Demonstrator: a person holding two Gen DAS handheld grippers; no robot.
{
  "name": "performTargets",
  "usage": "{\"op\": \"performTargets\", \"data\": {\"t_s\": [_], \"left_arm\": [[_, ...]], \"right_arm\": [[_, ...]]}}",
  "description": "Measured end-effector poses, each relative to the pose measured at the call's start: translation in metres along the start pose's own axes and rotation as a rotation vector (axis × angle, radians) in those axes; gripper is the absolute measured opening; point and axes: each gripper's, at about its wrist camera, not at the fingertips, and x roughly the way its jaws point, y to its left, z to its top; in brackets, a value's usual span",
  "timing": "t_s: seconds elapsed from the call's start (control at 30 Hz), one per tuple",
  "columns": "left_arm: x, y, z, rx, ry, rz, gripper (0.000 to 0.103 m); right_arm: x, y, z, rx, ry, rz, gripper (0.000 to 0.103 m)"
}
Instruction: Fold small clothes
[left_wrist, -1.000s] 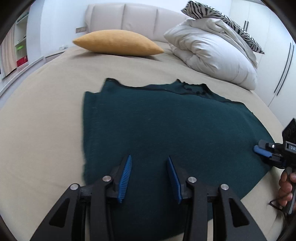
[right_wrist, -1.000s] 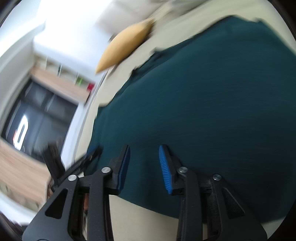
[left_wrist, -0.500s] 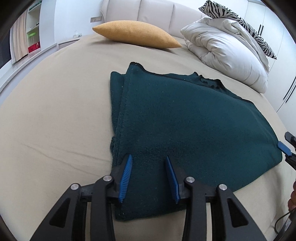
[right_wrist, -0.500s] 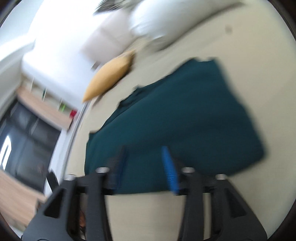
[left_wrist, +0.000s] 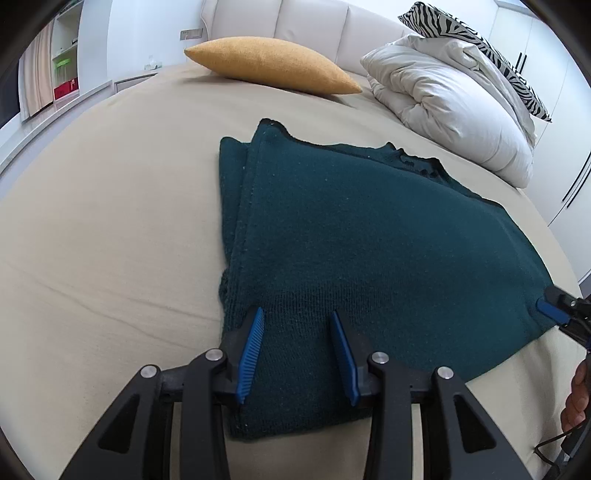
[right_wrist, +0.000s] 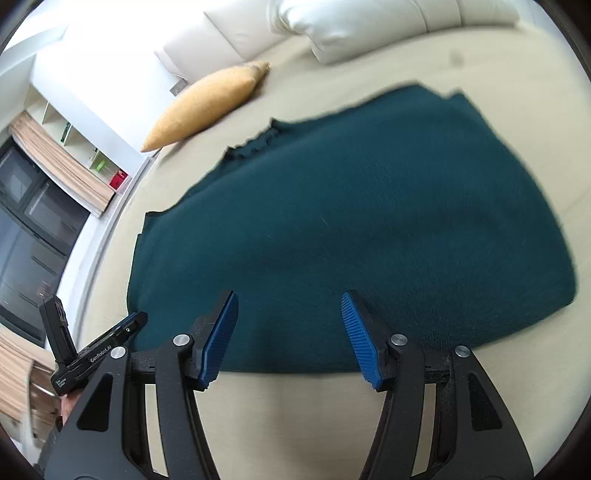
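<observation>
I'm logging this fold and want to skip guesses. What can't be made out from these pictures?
- Layers under the green sweater: hidden by its top layer, both views.
- Sweater's knit detail: motion-blurred, right wrist view.
- Right tool: cut off at the left wrist view's edge.
- Shelf items: too small.

Home bedroom: bed (left_wrist: 110, 221), pillows (left_wrist: 271, 64), padded headboard (left_wrist: 314, 18).

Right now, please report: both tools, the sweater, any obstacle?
Left tool open over sweater, near edge. Right tool open at near edge, holding nothing. Sweater flat on bed, one side folded in. Nothing in the way.
</observation>
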Motion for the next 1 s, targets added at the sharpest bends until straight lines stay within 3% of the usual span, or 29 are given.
{"op": "performTargets", "data": {"t_s": [0.13,0.2,0.27,0.3,0.4,0.57,0.7,0.83,1.0], "left_arm": [[-0.010,0.010,0.000,-0.041,-0.007,-0.059,0.041],[-0.026,0.023,0.001,-0.112,-0.031,-0.107,0.041],[-0.047,0.038,0.004,-0.163,-0.094,-0.116,0.053],[-0.054,0.044,0.006,-0.185,-0.119,-0.112,0.055],[-0.055,0.066,0.016,-0.254,-0.104,-0.144,0.059],[-0.030,0.077,0.026,-0.310,-0.024,-0.213,0.059],[-0.004,0.075,0.030,-0.344,0.062,-0.265,0.059],[0.009,0.085,0.037,-0.415,0.092,-0.333,0.059],[0.024,0.094,0.045,-0.469,0.132,-0.380,0.043]], "right_arm": [[-0.023,0.052,-0.001,-0.122,-0.075,-0.036,0.059],[-0.038,0.074,-0.001,-0.198,-0.139,-0.060,0.069],[-0.059,0.090,-0.001,-0.233,-0.218,-0.058,0.095],[-0.068,0.099,0.000,-0.233,-0.271,-0.060,0.101],[-0.089,0.109,0.006,-0.225,-0.368,-0.059,0.103],[-0.083,0.112,0.019,-0.189,-0.336,0.000,0.103],[-0.066,0.102,0.027,-0.140,-0.196,0.082,0.103],[-0.055,0.082,0.031,-0.060,-0.146,0.167,0.095],[-0.035,0.063,0.038,0.018,-0.094,0.271,0.091]]}}
